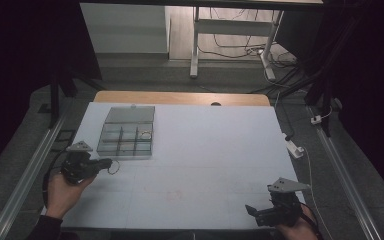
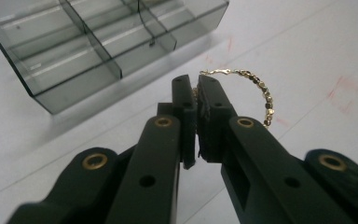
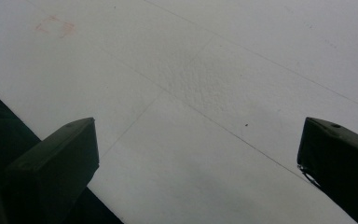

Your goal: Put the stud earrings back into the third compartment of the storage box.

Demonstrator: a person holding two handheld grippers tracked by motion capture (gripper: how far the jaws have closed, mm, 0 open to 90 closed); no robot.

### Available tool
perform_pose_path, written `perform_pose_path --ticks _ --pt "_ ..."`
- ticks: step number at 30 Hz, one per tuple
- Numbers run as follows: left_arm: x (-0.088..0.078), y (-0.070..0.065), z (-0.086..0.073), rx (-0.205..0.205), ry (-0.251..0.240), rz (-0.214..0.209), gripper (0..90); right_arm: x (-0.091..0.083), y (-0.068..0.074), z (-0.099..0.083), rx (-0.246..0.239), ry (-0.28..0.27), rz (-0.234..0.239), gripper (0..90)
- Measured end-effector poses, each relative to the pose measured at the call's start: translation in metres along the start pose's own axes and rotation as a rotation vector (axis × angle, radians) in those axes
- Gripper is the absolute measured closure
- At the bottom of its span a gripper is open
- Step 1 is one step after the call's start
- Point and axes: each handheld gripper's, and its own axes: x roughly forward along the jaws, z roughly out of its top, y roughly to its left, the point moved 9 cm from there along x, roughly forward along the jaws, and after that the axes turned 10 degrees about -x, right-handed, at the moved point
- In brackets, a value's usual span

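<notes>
Bracelet (image 2: 254, 88) of small gold beads hangs in the left gripper (image 2: 196, 100), whose two black jaws are closed on one end of it; the rest curves out to one side of the jaws as an open arc, free in the air above the white table (image 2: 307, 42). In the high view this gripper (image 1: 106, 163) is just in front of the smoky clear organizer box (image 1: 126, 137), near the box's front left corner but not touching it. The box stands toward the far left part of the table, its lid open and lying flat behind it, and its compartments are divided by thin walls; one far-right compartment has a small ring-like thing (image 1: 146, 134) in it. Between the box's front wall and the near table edge there is free white surface. To the right of the box the table is open all the way to its right edge. Well apart from the box, at the near right corner, the right gripper (image 1: 252, 210) hovers with its jaws spread wide and nothing between them.
</notes>
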Motion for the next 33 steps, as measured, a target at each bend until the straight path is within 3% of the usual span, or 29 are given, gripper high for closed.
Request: perform_pose_path --ticks 3,18,33 --pt "-0.003 -0.002 0.006 -0.001 -0.034 -0.01 86.6 0.0 0.0 0.0 0.002 0.001 0.0 0.0" --pt "0.001 -0.002 0.03 -0.006 -0.072 -0.025 86.6 -0.001 -0.002 0.0 0.024 -0.013 0.01 0.0" --pt "0.027 -0.003 0.06 0.001 -0.067 -0.017 86.5 -0.001 -0.002 0.0 0.037 -0.019 0.02 0.0"
